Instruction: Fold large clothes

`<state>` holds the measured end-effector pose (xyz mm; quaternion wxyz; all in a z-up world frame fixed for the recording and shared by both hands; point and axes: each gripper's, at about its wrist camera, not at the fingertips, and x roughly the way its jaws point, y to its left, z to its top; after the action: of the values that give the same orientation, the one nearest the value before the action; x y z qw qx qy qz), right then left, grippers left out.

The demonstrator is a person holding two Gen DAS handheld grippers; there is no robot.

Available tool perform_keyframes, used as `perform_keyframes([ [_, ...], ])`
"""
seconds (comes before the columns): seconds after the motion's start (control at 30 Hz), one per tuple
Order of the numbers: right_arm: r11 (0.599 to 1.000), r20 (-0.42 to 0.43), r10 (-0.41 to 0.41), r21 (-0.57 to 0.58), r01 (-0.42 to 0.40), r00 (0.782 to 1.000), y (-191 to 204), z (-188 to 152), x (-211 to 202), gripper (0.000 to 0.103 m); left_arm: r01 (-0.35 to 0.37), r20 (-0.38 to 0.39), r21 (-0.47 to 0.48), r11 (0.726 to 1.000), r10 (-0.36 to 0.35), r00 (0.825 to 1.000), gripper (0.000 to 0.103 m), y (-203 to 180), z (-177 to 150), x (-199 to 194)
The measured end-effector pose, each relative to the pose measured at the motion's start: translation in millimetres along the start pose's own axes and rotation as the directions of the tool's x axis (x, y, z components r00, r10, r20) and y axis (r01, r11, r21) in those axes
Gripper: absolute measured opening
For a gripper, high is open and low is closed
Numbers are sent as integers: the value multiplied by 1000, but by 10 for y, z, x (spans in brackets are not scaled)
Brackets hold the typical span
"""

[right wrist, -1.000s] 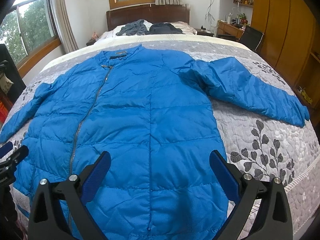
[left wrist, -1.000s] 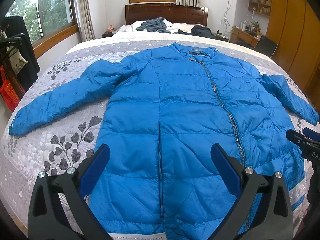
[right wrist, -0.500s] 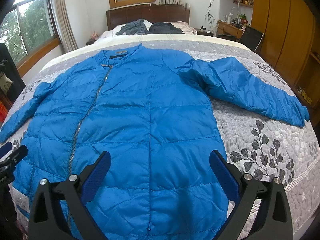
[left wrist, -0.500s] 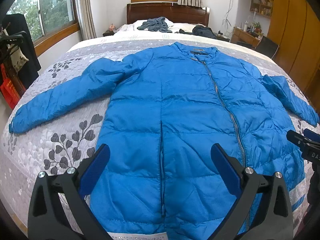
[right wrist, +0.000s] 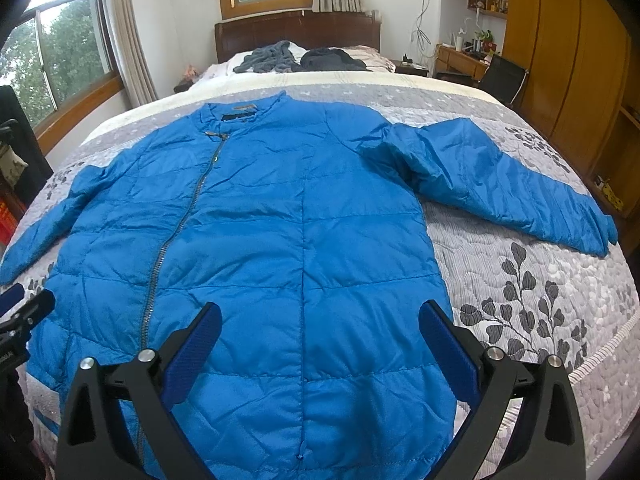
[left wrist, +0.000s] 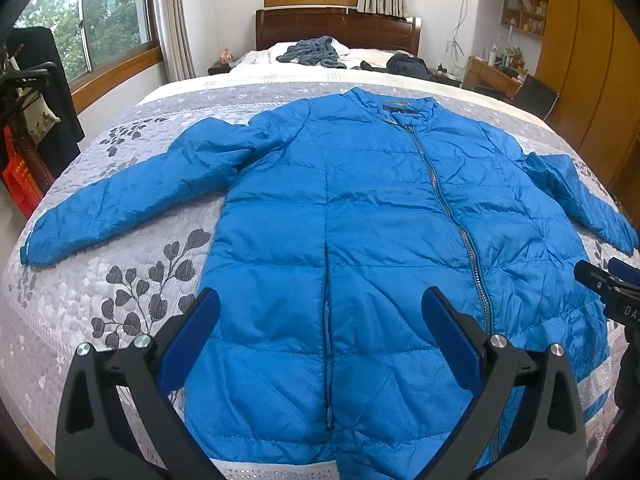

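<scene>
Left wrist view: we logged little change from a second before, blue jacket (left wrist: 360,240) flat on bed (left wrist: 120,300), both hand-held grippers (left wrist: 320,332) (right wrist: 320,336) wide open, empty, folding unstarted.

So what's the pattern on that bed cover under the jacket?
Grey and white quilting with dark leafy sprigs on the bed cover, clearest in the right wrist view.

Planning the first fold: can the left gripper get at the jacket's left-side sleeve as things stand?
Probably yes. The left gripper is open over the jacket hem, and the sleeve lies flat on the quilt with nothing across it.
</scene>
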<state>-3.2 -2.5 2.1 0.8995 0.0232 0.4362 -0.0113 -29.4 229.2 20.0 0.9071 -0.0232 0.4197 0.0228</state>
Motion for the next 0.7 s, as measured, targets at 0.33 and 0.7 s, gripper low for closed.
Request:
perform_keyframes([
  [0.33,1000,1,0,-2,0,1000,-2,-2,-3,99,-2,-5,-6,1000,2,1000,100,15,-7,-6],
  [0.7,1000,2,-1,-2,1,1000,0,1,-3,99,-1,-5,-5,1000,1,1000,100,15,-10,-2],
])
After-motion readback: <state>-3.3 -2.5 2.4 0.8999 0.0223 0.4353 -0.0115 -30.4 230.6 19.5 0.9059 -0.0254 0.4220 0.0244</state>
